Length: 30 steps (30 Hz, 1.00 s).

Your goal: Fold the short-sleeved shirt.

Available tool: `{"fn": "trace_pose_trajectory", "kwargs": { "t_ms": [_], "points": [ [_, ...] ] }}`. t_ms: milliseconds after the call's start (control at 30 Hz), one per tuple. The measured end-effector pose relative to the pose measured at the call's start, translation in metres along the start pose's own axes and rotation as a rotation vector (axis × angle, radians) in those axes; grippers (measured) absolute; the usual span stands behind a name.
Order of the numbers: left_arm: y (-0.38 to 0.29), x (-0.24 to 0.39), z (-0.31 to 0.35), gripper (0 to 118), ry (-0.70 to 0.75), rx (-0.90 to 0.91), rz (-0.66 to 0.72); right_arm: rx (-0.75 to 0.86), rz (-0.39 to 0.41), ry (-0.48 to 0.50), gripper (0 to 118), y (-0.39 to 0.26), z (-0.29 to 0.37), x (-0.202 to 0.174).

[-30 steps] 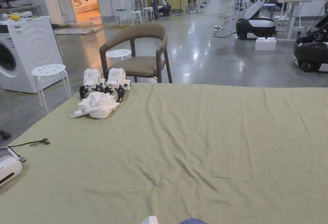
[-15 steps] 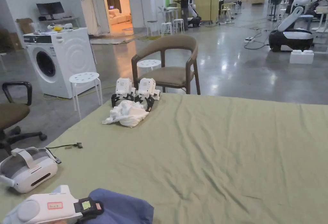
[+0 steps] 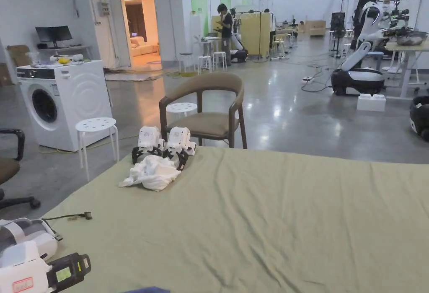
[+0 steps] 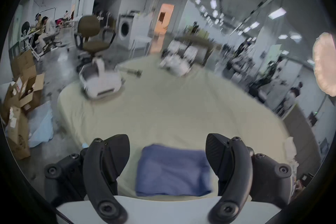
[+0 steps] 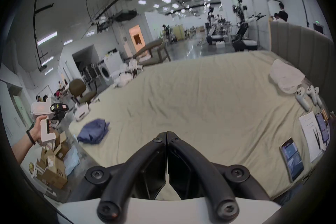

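the bed sheet (image 3: 272,222) lies open across its middle and right. obstacles: white cloth (image 3: 151,173) and spare grippers (image 3: 163,145) far left, a headset (image 3: 25,235) near left.

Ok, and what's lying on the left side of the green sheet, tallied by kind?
Spare grippers: 2
White crumpled cloth: 1
Blue garment: 1
White headset: 1
Loose cable: 1
Total: 6
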<state>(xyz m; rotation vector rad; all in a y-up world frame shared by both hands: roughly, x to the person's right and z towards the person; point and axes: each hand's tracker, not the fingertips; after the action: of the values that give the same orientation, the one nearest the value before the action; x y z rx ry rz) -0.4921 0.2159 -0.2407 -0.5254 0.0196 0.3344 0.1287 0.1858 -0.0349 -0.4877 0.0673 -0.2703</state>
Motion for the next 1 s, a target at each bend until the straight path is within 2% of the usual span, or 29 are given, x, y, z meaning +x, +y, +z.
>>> {"fn": "trace_pose_trajectory", "kwargs": {
  "t_ms": [67, 133, 200, 300, 367, 433, 567, 633, 733, 867, 1000],
  "points": [
    [0.006, 0.024, 0.045, 81, -0.091, 0.172, -0.061, 0.073, 0.000, -0.007, 0, 0.013, 0.018, -0.003],
    [0.002, 0.054, 0.092, 80, -0.168, 0.343, -0.231, 0.144, 0.020, -0.028, 0, 0.022, 0.037, -0.007],
    [-0.004, 0.083, 0.126, 77, -0.199, 0.397, -0.330, 0.211, 0.053, -0.043, 0, 0.027, 0.054, -0.014],
    [-0.024, 0.119, 0.162, 73, -0.235, 0.464, -0.393, 0.311, 0.118, -0.079, 0, 0.026, 0.077, -0.025],
    [-0.044, 0.143, 0.180, 58, -0.208, 0.528, -0.417, 0.361, 0.179, -0.122, 0, 0.022, 0.086, -0.031],
    [-0.066, 0.167, 0.194, 47, -0.222, 0.570, -0.471, 0.384, 0.211, -0.137, 0, 0.016, 0.097, -0.037],
    [-0.106, 0.189, 0.207, 35, -0.241, 0.559, -0.618, 0.407, 0.221, -0.154, 0, 0.004, 0.112, -0.044],
    [-0.121, 0.200, 0.215, 19, -0.233, 0.547, -0.592, 0.424, 0.212, -0.170, 0, -0.005, 0.120, -0.045],
    [-0.128, 0.200, 0.223, 1, -0.284, 0.498, -0.528, 0.413, 0.193, -0.198, 0, -0.013, 0.128, -0.044],
    [-0.129, 0.195, 0.229, 0, -0.253, 0.505, -0.529, 0.420, 0.178, -0.232, 0, -0.015, 0.138, -0.046],
    [-0.124, 0.191, 0.229, 0, -0.289, 0.492, -0.481, 0.430, 0.227, -0.264, 0, -0.009, 0.134, -0.049]
  ]
}}
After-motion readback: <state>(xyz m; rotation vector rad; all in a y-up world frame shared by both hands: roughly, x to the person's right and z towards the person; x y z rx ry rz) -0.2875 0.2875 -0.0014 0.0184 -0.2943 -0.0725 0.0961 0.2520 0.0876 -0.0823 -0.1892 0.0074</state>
